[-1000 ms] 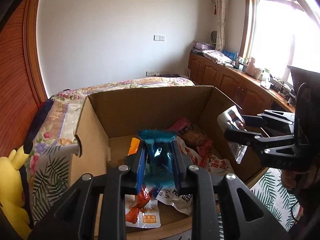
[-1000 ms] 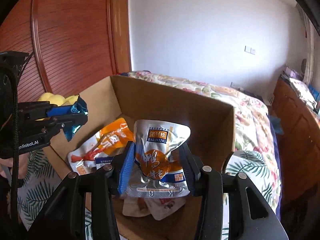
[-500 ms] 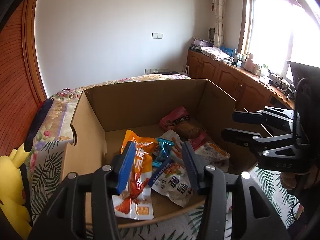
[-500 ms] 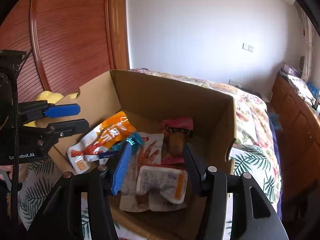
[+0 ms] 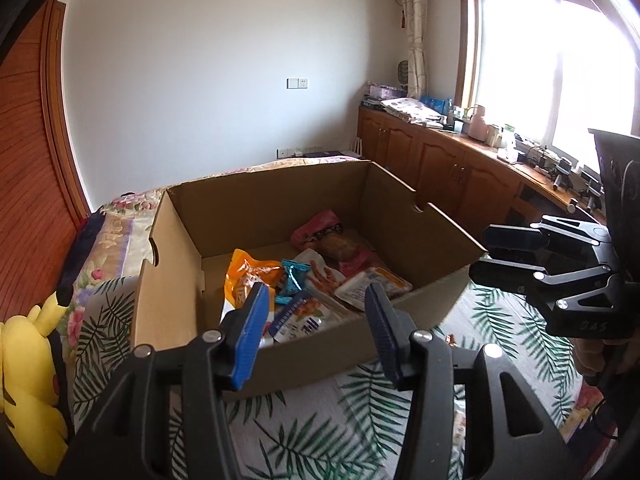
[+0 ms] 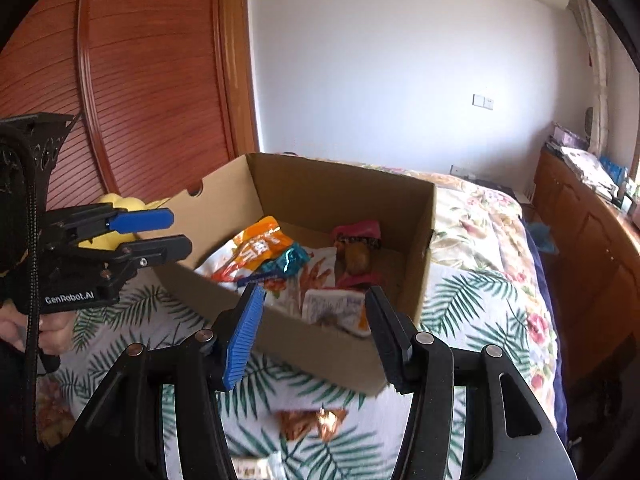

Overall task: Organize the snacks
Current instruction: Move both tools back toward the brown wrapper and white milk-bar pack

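Note:
An open cardboard box (image 5: 400,208) (image 6: 352,196) sits on a leaf-print bed cover. Inside lie several snack packets: an orange one (image 5: 246,272) (image 6: 260,246), a small teal one (image 5: 294,276) (image 6: 286,260), a pink one (image 5: 316,228) (image 6: 356,230) and a silver pouch (image 5: 372,284) (image 6: 334,308). My left gripper (image 5: 314,328) is open and empty, in front of the box's near wall; it also shows in the right wrist view (image 6: 160,232). My right gripper (image 6: 314,328) is open and empty, short of the box's near wall; it also shows in the left wrist view (image 5: 504,252).
A brown-gold wrapped snack (image 6: 312,420) lies on the bed cover (image 6: 460,300) in front of the box, with a small white packet (image 6: 248,466) nearer. A yellow plush toy (image 5: 28,380) lies left of the box. Wooden cabinets (image 5: 440,160) line the right wall.
Both grippers opened and dropped their packets, the teal one and the silver pouch, into the box. Both grippers then drew back from over the box to in front of it.

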